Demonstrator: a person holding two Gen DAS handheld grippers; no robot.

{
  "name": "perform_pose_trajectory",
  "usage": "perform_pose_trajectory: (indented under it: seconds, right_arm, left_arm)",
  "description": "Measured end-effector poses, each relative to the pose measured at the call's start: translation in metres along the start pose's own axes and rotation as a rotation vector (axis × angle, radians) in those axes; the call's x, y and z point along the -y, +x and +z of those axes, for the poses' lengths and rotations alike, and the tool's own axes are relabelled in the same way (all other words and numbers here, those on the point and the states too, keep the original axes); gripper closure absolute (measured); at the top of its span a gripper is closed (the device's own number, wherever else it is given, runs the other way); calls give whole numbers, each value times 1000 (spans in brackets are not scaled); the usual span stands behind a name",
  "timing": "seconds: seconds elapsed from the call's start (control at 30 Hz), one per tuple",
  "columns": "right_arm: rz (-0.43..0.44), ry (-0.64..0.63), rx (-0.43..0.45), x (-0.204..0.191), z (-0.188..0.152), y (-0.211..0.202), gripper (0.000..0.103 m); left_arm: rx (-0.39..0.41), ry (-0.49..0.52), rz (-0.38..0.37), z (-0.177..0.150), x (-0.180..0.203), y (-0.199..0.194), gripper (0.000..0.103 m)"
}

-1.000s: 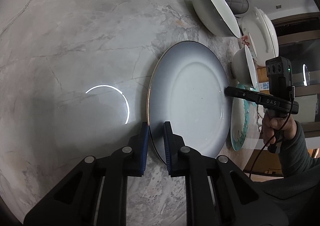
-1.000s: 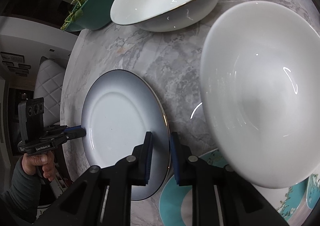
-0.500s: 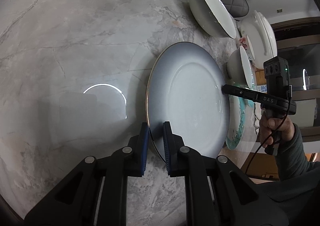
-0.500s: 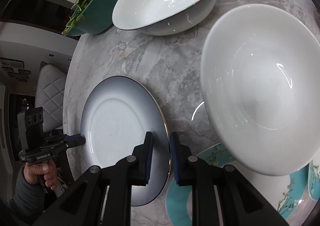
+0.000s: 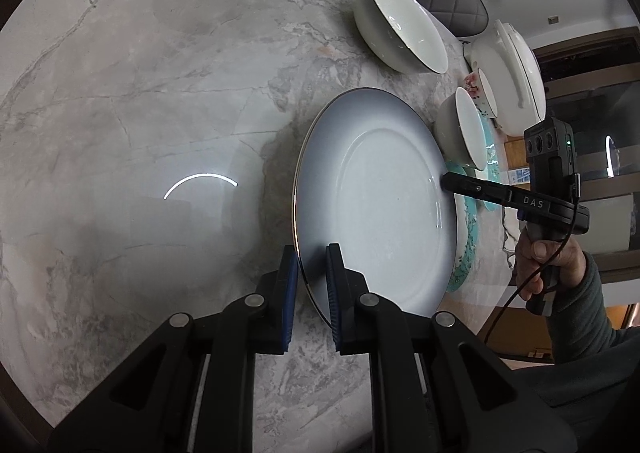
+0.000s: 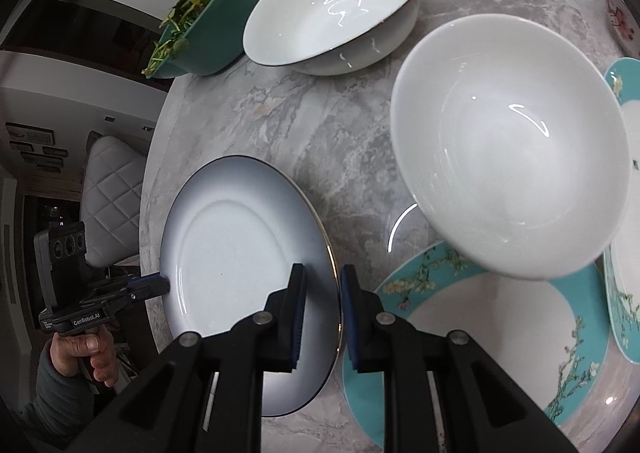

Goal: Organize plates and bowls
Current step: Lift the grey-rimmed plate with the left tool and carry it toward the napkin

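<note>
A grey-blue plate with a thin gold rim hangs tilted above the marble table, held from two sides. My left gripper is shut on its near-left rim, one pad over the face and one under. My right gripper is shut on the opposite rim. In the left wrist view the right gripper reaches in from the right, and in the right wrist view the left gripper shows at the plate's far edge.
A teal flowered plate lies just beside the held plate, with a white bowl over its far part. A dark-rimmed white bowl, a green bowl of leaves and a white lidded pot stand further back.
Both grippers have risen with the plate between them. The table and the bowls look farther off, and the plate's right rim now overlaps the teal plate.
</note>
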State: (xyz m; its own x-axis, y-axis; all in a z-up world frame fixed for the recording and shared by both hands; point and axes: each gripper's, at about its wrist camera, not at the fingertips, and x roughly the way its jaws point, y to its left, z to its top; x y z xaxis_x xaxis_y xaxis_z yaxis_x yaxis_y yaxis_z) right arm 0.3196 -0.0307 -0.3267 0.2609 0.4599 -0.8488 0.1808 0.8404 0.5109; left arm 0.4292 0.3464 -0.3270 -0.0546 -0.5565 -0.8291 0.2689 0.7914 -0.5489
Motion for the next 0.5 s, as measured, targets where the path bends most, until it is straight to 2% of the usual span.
perform_pose_trajectory:
  seconds: [0.5]
  right_arm:
    - [25, 2, 31, 8, -38, -38, 83]
  left_arm:
    - [24, 2, 23, -31, 44, -6, 92]
